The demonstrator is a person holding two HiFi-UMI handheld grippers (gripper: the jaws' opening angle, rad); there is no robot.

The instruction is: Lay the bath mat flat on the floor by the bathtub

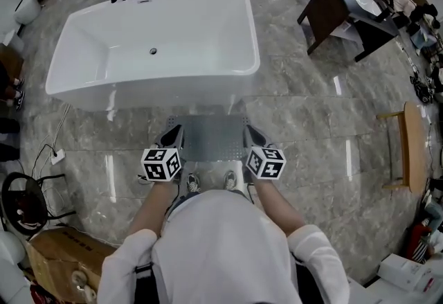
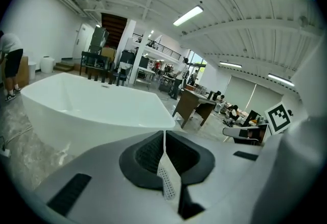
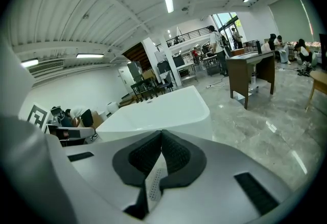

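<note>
- Grey marble floor (image 1: 325, 157) is noted around a white bathtub (image 1: 159, 39), with the bath mat (image 1: 208, 138) held at the tub's 6 o'clock.
- The left gripper (image 1: 173, 136) is clamped on the mat's 9 o'clock edge and the right gripper (image 1: 253, 136) on its 3 o'clock edge. A thin perforated sheet is pinched between each pair of jaws.
- The step is judged as positioning, with the mat apparently not yet laid.
- An even lowering of the 2 grippers is called for next, then release.
</note>
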